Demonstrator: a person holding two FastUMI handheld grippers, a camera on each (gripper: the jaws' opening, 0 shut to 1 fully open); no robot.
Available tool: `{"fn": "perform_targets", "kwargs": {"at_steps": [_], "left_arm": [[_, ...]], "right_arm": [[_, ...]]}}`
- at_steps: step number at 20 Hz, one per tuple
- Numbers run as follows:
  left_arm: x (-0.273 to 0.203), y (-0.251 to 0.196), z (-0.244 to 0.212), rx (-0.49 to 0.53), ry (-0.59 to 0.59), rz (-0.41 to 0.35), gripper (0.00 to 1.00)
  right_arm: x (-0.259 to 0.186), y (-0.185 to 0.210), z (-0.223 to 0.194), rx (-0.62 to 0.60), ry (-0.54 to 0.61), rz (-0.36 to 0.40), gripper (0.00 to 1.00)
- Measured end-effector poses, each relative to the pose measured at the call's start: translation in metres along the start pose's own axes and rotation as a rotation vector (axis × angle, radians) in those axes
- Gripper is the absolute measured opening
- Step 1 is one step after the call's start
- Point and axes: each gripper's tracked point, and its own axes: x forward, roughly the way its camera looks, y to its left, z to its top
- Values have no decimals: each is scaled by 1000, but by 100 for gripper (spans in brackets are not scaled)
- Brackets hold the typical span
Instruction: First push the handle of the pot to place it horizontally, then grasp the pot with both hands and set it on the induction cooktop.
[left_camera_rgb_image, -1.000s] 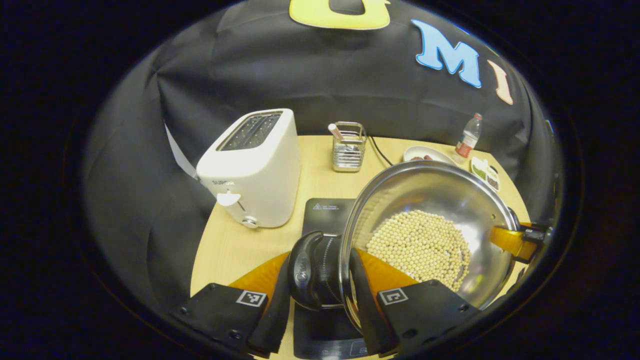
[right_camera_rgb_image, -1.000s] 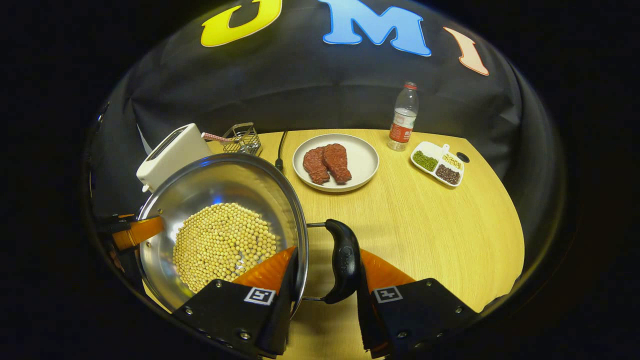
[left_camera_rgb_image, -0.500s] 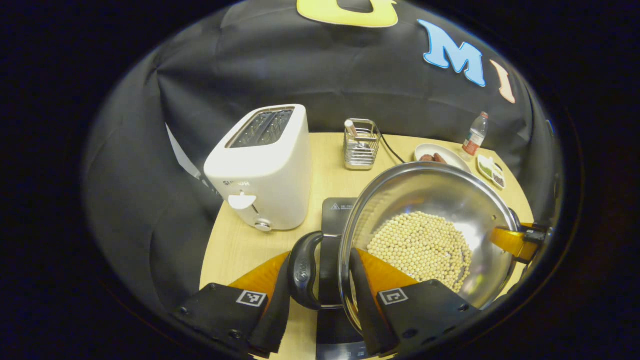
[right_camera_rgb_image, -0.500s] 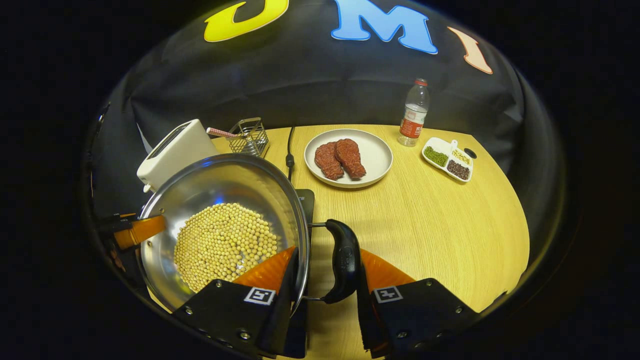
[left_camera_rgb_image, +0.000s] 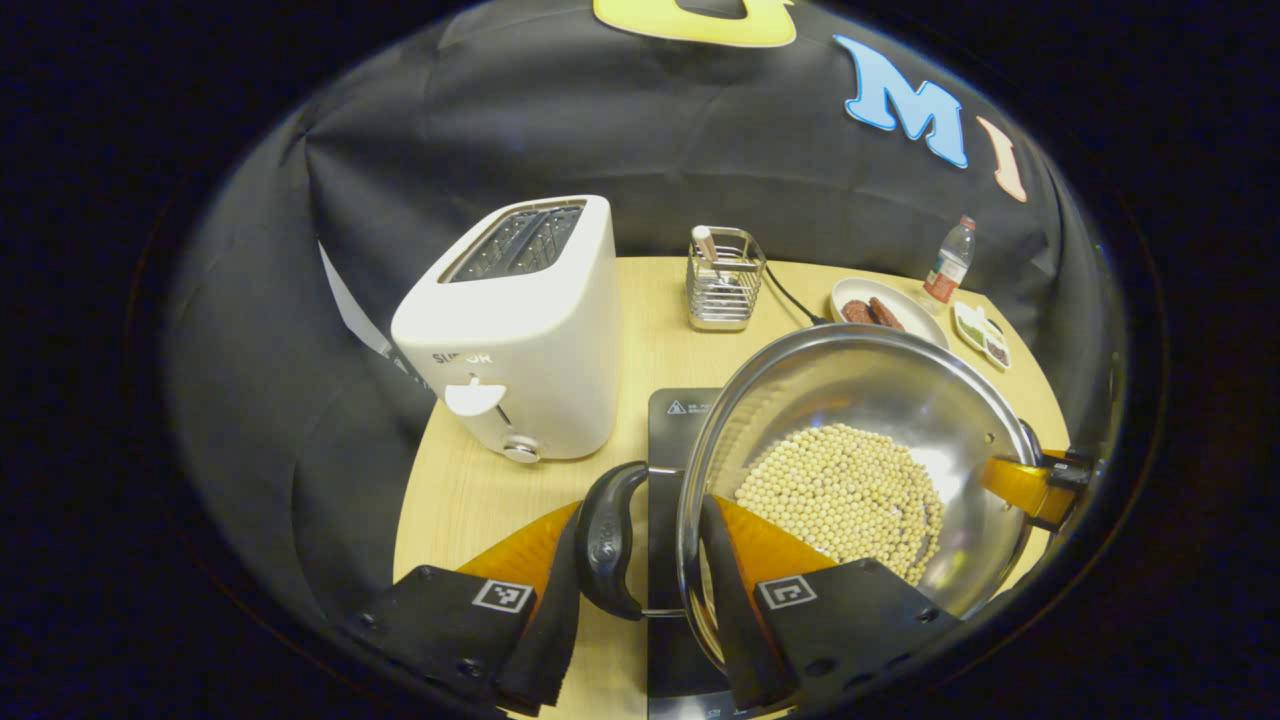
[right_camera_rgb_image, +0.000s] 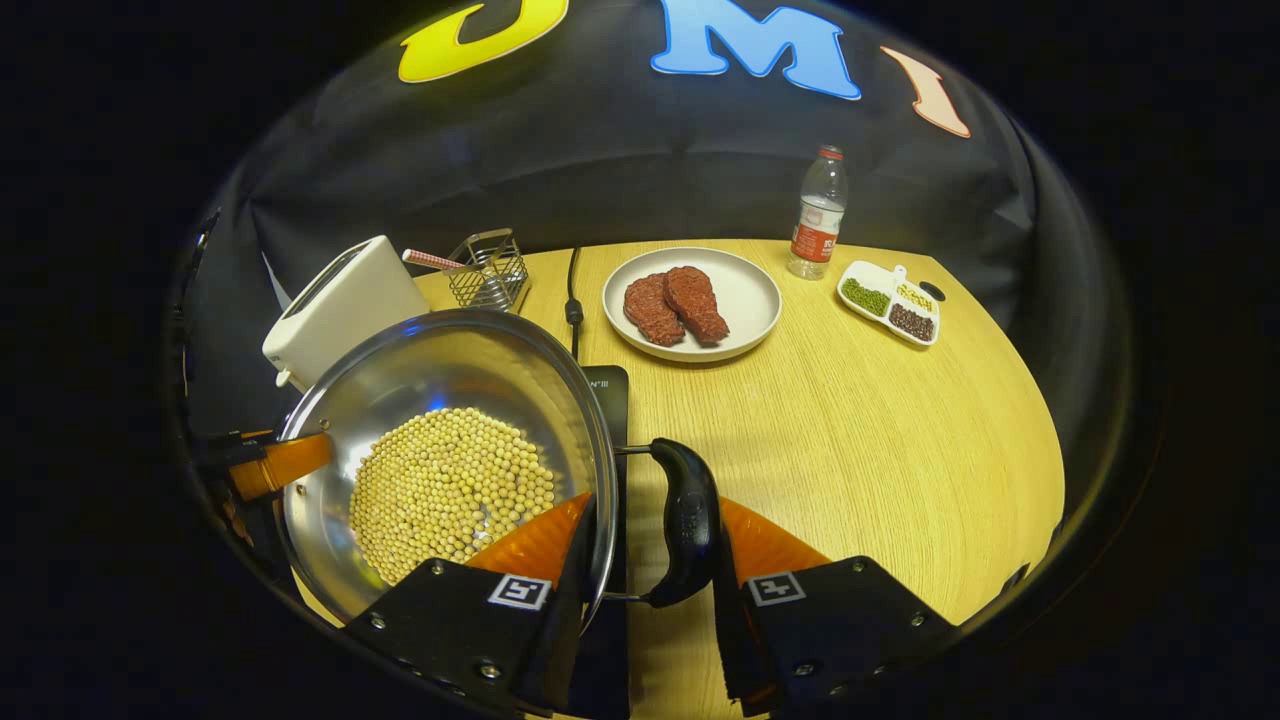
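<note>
Pot (left_camera_rgb_image: 850, 480) now farther over the cooktop (left_camera_rgb_image: 668, 440).

The pot (left_camera_rgb_image: 860, 400) is polished metal, mirror-bright inside, with matt pale beans (left_camera_rgb_image: 845, 495) in it. Its side handle (left_camera_rgb_image: 605, 540) looks like glossy black plastic on a thin wire bracket. The induction cooktop (left_camera_rgb_image: 672, 425) has a smooth, dark, glassy face. The table (right_camera_rgb_image: 860, 440) shows light wood grain with a satin sheen. The toaster (left_camera_rgb_image: 525, 330) is smooth white plastic. The utensil rack (left_camera_rgb_image: 722, 285) is shiny wire metal. The plate (right_camera_rgb_image: 745, 295) is glossy off-white; the water bottle (right_camera_rgb_image: 818, 212) is clear plastic. The gripper fingers (right_camera_rgb_image: 545, 545) look like smooth orange plastic with matt black pads.
</note>
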Motion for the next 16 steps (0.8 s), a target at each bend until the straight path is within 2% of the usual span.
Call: {"fn": "perform_targets", "kwargs": {"at_steps": [3, 4, 7, 8, 9, 11, 12, 13, 16], "left_arm": [[-2, 2, -1, -10, -25, -12, 68], [-1, 2, -1, -8, -32, -12, 64], [-2, 2, -1, -10, -41, -16, 68], [-1, 3, -1, -18, -49, -18, 69], [-4, 3, 0, -35, -59, -21, 67], [-11, 4, 13, -78, -112, -25, 73], [-19, 8, 19, -88, -143, -14, 70], [-28, 12, 27, -89, -175, -1, 73], [-61, 3, 48, -107, -257, 14, 72]], "right_arm": [[2, 0, -2, 21, -17, -2, 57], [2, 1, 0, 25, -24, 1, 57], [3, 2, 1, 27, -39, 14, 57], [2, 2, 1, 29, -40, 22, 52], [3, 2, 2, 28, -44, 30, 58], [0, 1, 3, 29, -53, 50, 60], [-6, -1, 10, 23, -81, 54, 64], [-12, -4, 18, 10, -116, 50, 64], [-40, -9, 41, -30, -205, 62, 66]]}}
